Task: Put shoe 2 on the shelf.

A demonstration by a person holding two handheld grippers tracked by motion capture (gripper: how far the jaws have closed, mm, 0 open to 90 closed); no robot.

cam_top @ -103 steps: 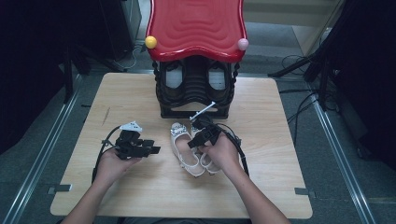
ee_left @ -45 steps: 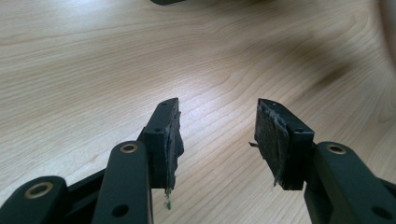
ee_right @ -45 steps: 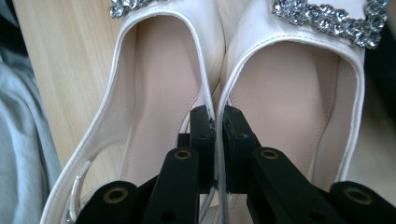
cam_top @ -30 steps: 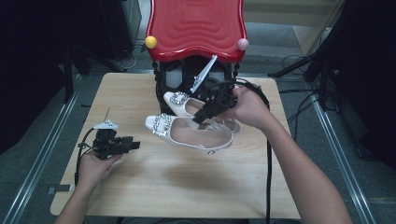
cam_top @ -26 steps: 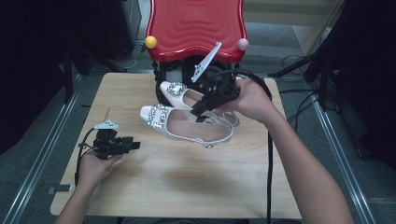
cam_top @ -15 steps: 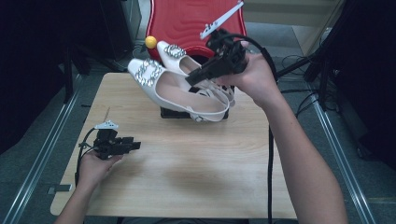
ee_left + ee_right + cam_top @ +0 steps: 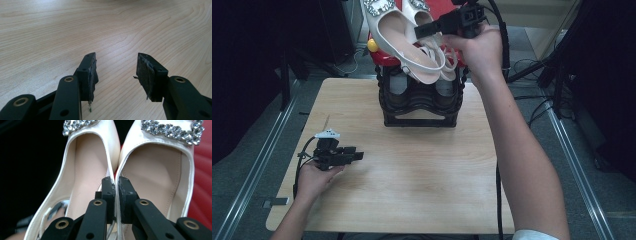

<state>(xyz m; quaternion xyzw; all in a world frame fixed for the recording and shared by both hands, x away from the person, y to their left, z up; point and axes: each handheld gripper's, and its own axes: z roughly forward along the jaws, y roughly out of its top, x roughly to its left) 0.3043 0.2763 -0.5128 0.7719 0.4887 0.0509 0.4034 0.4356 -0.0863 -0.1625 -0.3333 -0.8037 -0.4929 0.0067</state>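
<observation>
The right gripper (image 7: 424,31) pinches two white shoes (image 7: 412,35) above the rack (image 7: 419,100). The left gripper (image 7: 116,72) rests open, holding nothing.

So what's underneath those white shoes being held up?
Below the white shoes, pinched together by the right gripper, sits a red-topped rack with black tiers on the table. The shoes cover most of the red top.

Lifted off the bench (image 7: 422,165) by right tool (image 7: 424,33): shoes (image 7: 412,35), now up over the far red rack (image 7: 384,59).
</observation>
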